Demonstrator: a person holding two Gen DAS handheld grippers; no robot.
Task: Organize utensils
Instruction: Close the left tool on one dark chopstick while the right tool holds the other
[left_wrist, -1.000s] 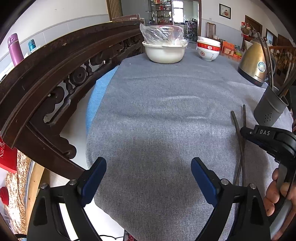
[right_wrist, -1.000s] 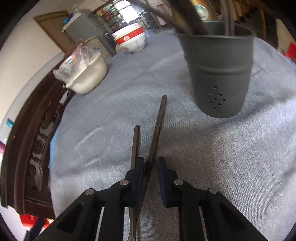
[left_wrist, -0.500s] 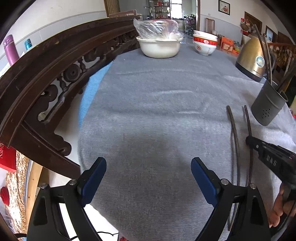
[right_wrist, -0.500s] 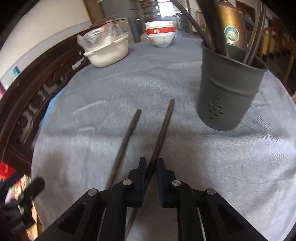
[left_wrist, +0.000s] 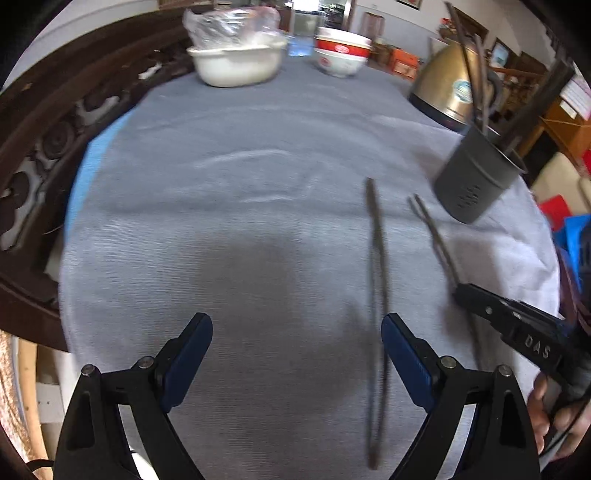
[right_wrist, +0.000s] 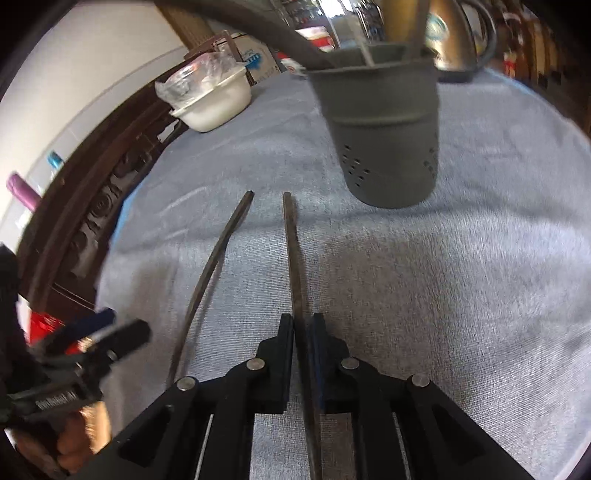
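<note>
Two dark chopsticks are on the grey tablecloth. My right gripper (right_wrist: 303, 325) is shut on one chopstick (right_wrist: 291, 240), which points toward the grey perforated utensil holder (right_wrist: 388, 147). The other chopstick (right_wrist: 214, 266) lies loose on the cloth to its left. In the left wrist view the loose chopstick (left_wrist: 376, 295) lies just inside my right finger, the held chopstick (left_wrist: 436, 240) runs into the right gripper (left_wrist: 461, 291), and the holder (left_wrist: 476, 181) with several utensils stands at the right. My left gripper (left_wrist: 295, 350) is open and empty above the cloth.
A white bowl covered in plastic (left_wrist: 236, 62), stacked red-and-white bowls (left_wrist: 341, 55) and a gold kettle (left_wrist: 450, 85) stand at the table's far end. A carved dark wooden chair back (left_wrist: 44, 129) curves along the left edge. The left gripper (right_wrist: 92, 343) shows at left in the right wrist view.
My left gripper has swung right, bringing the chopsticks and holder toward the view's middle. My right gripper still grips its chopstick and has turned so it points straighter at the holder.
</note>
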